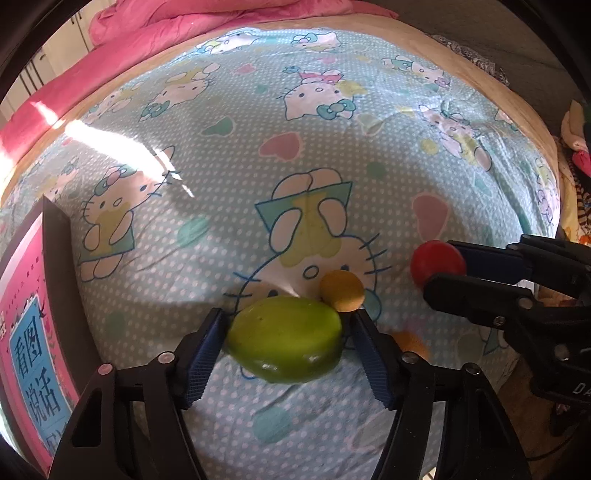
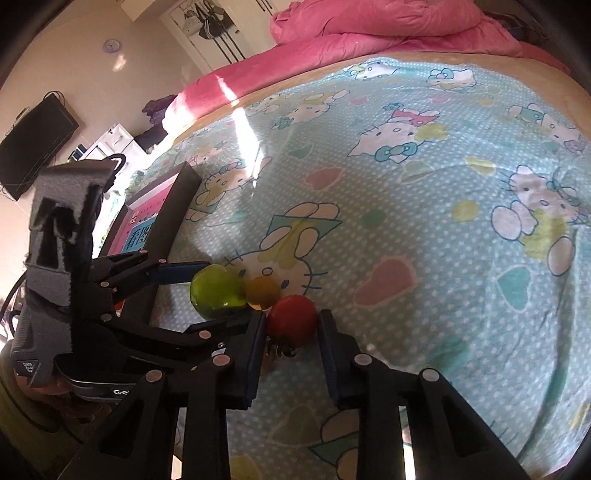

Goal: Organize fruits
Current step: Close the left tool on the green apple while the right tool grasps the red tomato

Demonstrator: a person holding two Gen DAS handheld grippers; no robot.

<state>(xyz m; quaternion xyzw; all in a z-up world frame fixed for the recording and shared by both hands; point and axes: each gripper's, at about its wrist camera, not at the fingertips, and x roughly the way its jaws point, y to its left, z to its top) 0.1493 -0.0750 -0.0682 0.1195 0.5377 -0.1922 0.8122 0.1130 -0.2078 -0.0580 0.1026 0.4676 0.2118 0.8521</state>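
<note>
A green fruit [image 1: 284, 339] lies low in the left wrist view, filling the space between the fingers of my left gripper [image 1: 288, 314]; the blue pads sit against its two sides. A small orange fruit [image 1: 341, 290] touches its far edge on the cartoon-cat bedsheet [image 1: 295, 147]. To the right, my right gripper [image 1: 441, 264] is shut on a small red fruit [image 1: 437, 260]. The right wrist view shows that red fruit [image 2: 291, 319] pinched between the right gripper's [image 2: 293, 315] pads. Just beyond it are the orange fruit [image 2: 262, 291] and the green fruit [image 2: 218, 291], which sits inside the left gripper [image 2: 225, 291].
A black-walled box [image 1: 55, 258] holding a pink picture book [image 1: 33, 332] stands at the left on the bed. A pink quilt [image 2: 369, 29] is piled along the far edge. A blurred orange shape [image 1: 410, 341] shows behind the left gripper's right finger.
</note>
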